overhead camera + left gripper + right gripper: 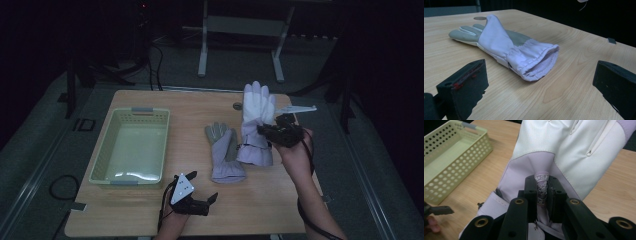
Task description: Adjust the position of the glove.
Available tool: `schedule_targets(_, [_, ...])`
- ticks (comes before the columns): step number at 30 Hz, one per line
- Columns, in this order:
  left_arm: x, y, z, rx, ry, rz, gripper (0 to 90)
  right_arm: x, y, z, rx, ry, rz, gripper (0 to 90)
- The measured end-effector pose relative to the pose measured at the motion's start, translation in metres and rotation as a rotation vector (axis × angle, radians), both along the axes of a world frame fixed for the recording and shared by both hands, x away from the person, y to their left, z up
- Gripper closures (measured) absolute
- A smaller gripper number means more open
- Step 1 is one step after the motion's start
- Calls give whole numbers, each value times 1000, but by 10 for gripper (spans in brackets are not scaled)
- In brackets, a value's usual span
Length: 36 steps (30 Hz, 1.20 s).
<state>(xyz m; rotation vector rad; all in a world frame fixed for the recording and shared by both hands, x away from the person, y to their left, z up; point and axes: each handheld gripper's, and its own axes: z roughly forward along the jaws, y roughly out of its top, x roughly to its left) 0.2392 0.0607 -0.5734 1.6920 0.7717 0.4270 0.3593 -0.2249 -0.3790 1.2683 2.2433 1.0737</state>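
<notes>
High view, going left to right: the pale green basket sits at middle left on the worktop, nothing in it. Below it, near the bottom edge, the left tool rests with jaws spread and nothing between them. At centre a second glove lies flat, palm up. Right of centre the right tool is clenched on a pinch of fabric at the lifted glove, which hangs clear of the worktop with fingers upward. To do this well, I judge the grip should stay firm on that fold; carry the glove leftward, high enough to clear the flat glove and the basket rim, then lower it inside before releasing.
</notes>
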Motion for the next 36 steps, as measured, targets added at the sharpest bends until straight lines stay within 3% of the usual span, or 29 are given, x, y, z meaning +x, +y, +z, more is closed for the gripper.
schedule_targets(7, [0, 0, 0, 4, -2, -2, 0, 1, 34, -16, -21, 52, 48, 799])
schedule_targets(16, [0, 0, 0, 4, -2, -4, 0, 15, 61, -56, -67, 159, 75, 797])
schedule_targets(22, [0, 0, 0, 2, -1, -9, 0, 27, 72, -80, -125, 203, 52, 797])
schedule_targets(31, [0, 0, 0, 2, -1, -9, 0, 42, 84, -108, -153, 261, 48, 784])
schedule_targets(36, [0, 0, 0, 3, -2, -8, 0, 43, 86, -116, -155, 267, 53, 777])
